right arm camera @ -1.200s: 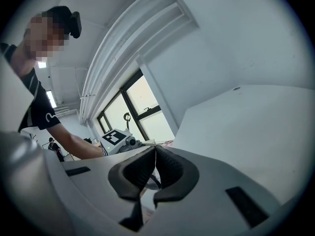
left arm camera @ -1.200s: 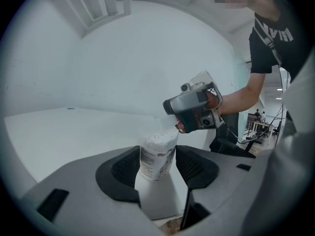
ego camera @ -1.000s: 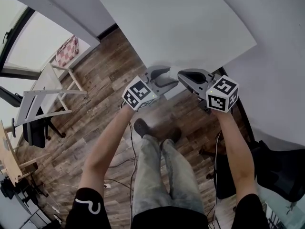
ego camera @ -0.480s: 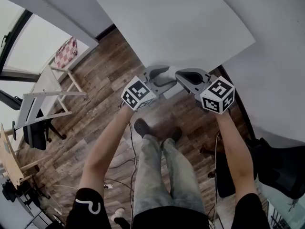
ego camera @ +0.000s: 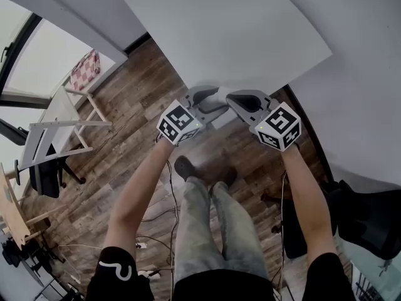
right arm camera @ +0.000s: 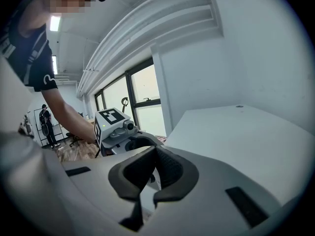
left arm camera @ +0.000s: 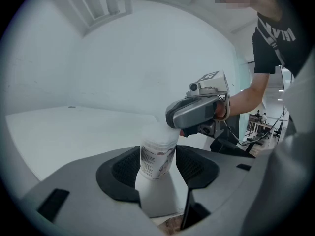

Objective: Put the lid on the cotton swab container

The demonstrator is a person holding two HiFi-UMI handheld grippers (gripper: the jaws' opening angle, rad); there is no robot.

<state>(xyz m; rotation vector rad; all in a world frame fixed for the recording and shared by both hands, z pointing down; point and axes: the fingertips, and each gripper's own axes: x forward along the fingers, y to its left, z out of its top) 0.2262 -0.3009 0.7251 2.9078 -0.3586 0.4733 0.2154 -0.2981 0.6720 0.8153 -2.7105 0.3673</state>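
The person stands at the near corner of the white desk (ego camera: pixel 238 30) with both arms stretched forward and the two tools brought tip to tip at the middle of the head view. The desk fills the 12 o'clock part of that view and the wooden floor (ego camera: pixel 125 99) runs from 9 o'clock down to 6.

The left tongs (ego camera: pixel 213 100) are clamped on the cotton swab container (left arm camera: pixel 157 154). In the left gripper view the labelled tub stands upright between the two ribbed pads (left arm camera: pixel 127 167), which touch its sides, right at the desk's corner. A pale lid (left arm camera: pixel 160 132) shows at the tub's top; whether it is seated fully I cannot tell.

The right tongs (left arm camera: pixel 171 122) come in from 2 o'clock in that view, their tip at the top of the container beside the lid. In the right gripper view their pads lie together, and I cannot make out anything pinched between them.

Each tool carries its black-and-white marker cube (ego camera: pixel 180 122) at the wrist end, at 8 and 4 o'clock of the meeting tips.
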